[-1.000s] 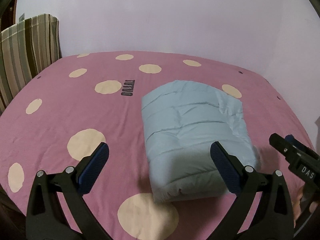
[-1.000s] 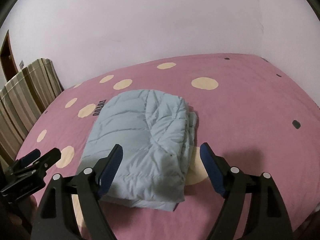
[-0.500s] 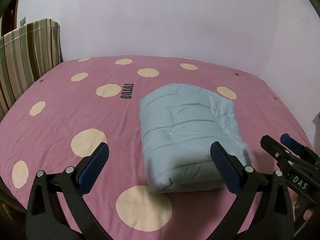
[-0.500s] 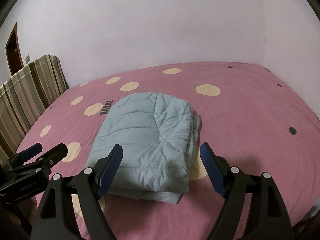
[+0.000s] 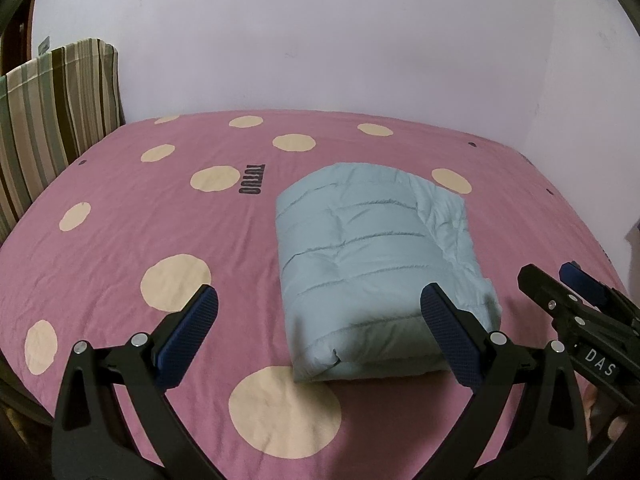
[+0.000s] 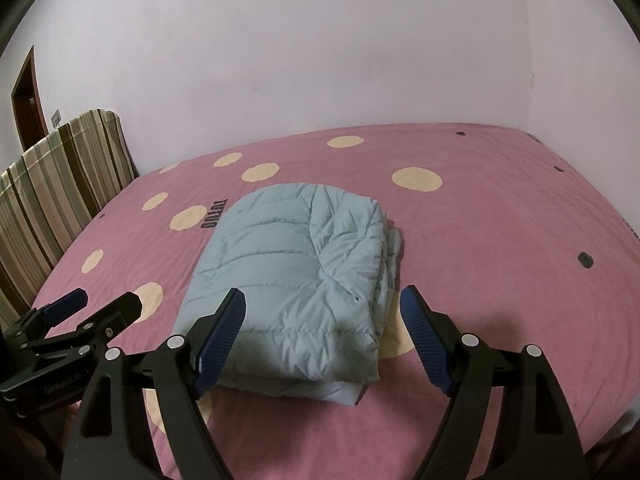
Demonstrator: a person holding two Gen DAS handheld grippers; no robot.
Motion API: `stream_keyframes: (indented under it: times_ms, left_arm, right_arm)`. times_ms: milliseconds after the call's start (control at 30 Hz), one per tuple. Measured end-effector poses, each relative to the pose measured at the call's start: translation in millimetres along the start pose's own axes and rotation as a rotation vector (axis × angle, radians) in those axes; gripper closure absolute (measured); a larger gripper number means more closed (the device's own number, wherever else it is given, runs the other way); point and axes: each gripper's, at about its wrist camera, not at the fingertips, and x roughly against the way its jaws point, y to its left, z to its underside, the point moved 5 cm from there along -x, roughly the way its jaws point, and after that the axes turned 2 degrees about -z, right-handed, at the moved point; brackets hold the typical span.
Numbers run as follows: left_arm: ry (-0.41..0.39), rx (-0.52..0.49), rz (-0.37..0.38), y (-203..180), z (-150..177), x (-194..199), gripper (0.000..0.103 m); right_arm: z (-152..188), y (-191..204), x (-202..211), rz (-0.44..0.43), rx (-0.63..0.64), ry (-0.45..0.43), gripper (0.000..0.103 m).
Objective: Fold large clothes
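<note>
A light blue quilted jacket [image 5: 372, 256] lies folded into a thick rectangle on the pink spotted bed [image 5: 120, 240]; it also shows in the right wrist view [image 6: 296, 280]. My left gripper [image 5: 318, 320] is open and empty, held back above the bed's near edge, left of the jacket's near end. My right gripper [image 6: 322, 320] is open and empty, held back in front of the jacket's near end. Neither touches the jacket. The right gripper shows at the right edge of the left wrist view [image 5: 568, 300], the left gripper at the left edge of the right wrist view [image 6: 92, 308].
A striped cushion or headboard [image 5: 52, 120] stands at the bed's left side [image 6: 60, 184]. A pale wall [image 5: 320, 40] runs behind the bed and along its right side. A brown door [image 6: 26, 108] is at far left.
Both grippers have drawn back and risen from the jacket, which now looks smaller and farther. The jacket has not moved. Both grippers stay open.
</note>
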Motion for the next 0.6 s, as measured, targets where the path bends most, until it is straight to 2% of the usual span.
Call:
stream_keyframes:
  times_ms: [600]
  left_arm:
    - [0.001, 0.0, -0.003, 0.1, 2.5, 0.4, 0.002]
  right_arm:
    - [3.4, 1.8, -4.5, 0.001, 0.005, 0.009, 0.025]
